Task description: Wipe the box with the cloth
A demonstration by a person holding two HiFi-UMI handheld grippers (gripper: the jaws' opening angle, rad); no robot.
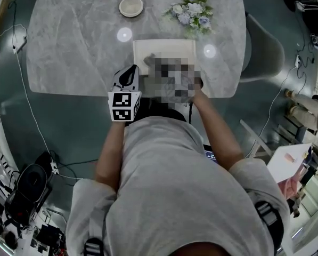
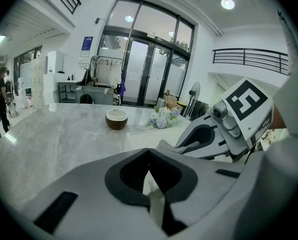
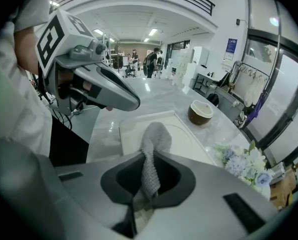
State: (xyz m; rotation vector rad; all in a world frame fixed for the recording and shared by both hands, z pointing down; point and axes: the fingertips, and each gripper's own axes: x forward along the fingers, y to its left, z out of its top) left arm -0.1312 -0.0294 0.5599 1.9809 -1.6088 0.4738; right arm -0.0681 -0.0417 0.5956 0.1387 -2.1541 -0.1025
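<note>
Left claw (image 2: 149, 150): jaws closed tip to tip, nothing held, at the box's near left edge.
Bowl (image 1: 131, 6): upright on the tabletop's (image 1: 73, 41) far side, beyond the box's left corner.
Box (image 1: 164, 48): white, lying flat on the tabletop's near middle.
Cloth (image 3: 151, 139): grey knit, free end sticking out over the box.
Right claw (image 3: 148, 171): clamped on the cloth, beside the left claw.
Flowers (image 1: 190, 12): pale bunch just beyond the box's far right corner.
</note>
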